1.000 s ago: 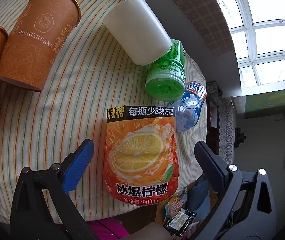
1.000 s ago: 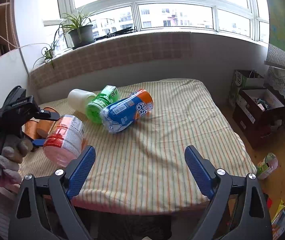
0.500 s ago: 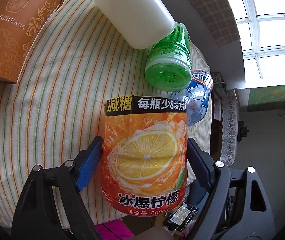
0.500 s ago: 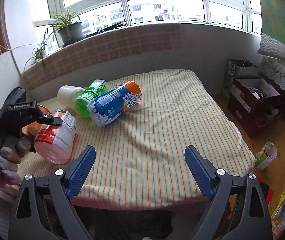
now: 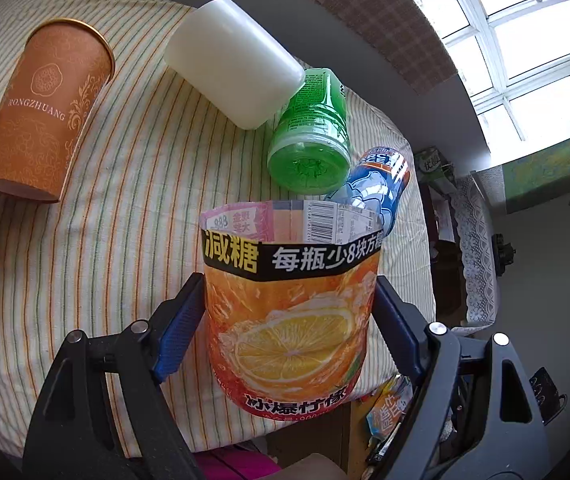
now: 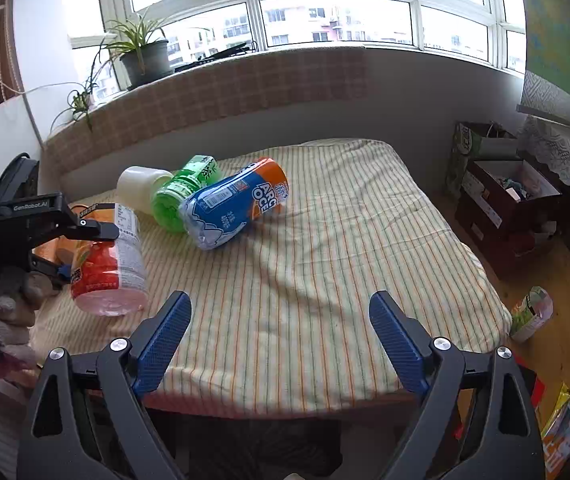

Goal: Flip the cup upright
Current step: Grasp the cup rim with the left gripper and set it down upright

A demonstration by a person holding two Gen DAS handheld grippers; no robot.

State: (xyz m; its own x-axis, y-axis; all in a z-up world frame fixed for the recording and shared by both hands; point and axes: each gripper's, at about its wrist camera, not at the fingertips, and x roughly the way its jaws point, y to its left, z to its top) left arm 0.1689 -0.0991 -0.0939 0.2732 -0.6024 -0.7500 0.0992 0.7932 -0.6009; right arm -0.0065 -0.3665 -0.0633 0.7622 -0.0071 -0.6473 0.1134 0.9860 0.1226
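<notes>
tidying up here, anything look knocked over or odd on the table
Yes: the white cup, green cup and blue-orange cup lie tipped on their sides. The left gripper holds the orange lemon cup.

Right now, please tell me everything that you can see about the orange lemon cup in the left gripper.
The orange lemon cup looks like clear plastic cut from a drink bottle, wrapped in an orange label with a lemon slice and a black band of Chinese text. The left gripper clamps its sides. The right wrist view shows it tilted, its pinkish closed base low, above the striped cloth. Its open rim faces away.
</notes>
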